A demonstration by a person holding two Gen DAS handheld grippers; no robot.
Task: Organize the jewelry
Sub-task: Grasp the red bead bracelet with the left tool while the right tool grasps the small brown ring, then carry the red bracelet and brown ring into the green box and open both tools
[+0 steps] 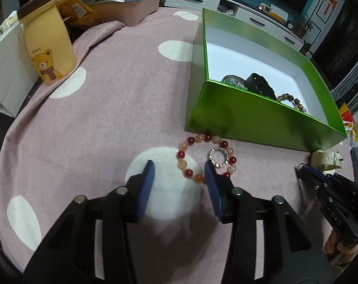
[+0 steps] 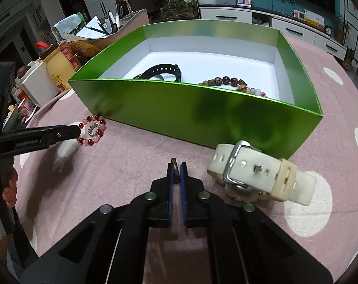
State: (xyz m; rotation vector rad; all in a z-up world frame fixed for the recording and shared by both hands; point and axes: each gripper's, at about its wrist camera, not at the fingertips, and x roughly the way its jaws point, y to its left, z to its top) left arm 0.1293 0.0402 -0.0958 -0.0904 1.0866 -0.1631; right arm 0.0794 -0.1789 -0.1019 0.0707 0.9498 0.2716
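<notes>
On the polka-dot tablecloth (image 1: pixel 103 108), two grippers work in front of the green box (image 2: pixel 202 123).
Left gripper (image 1: pixel 179 168): jaws apart, straddling the near arc of the red bead bracelet (image 1: pixel 206 158), which lies flat against the box's front wall with a silver ring (image 1: pixel 218 157) inside it; nothing pinched yet. Right gripper (image 2: pixel 176 169): jaws together on a small dark ring (image 2: pixel 175 165), white watch (image 2: pixel 261 172) just to its right, box straight ahead, open top free for dropping.

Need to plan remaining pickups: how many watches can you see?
2. A white watch lies on the cloth outside the green box; a black watch is inside it. The near wall may hide others.
</notes>
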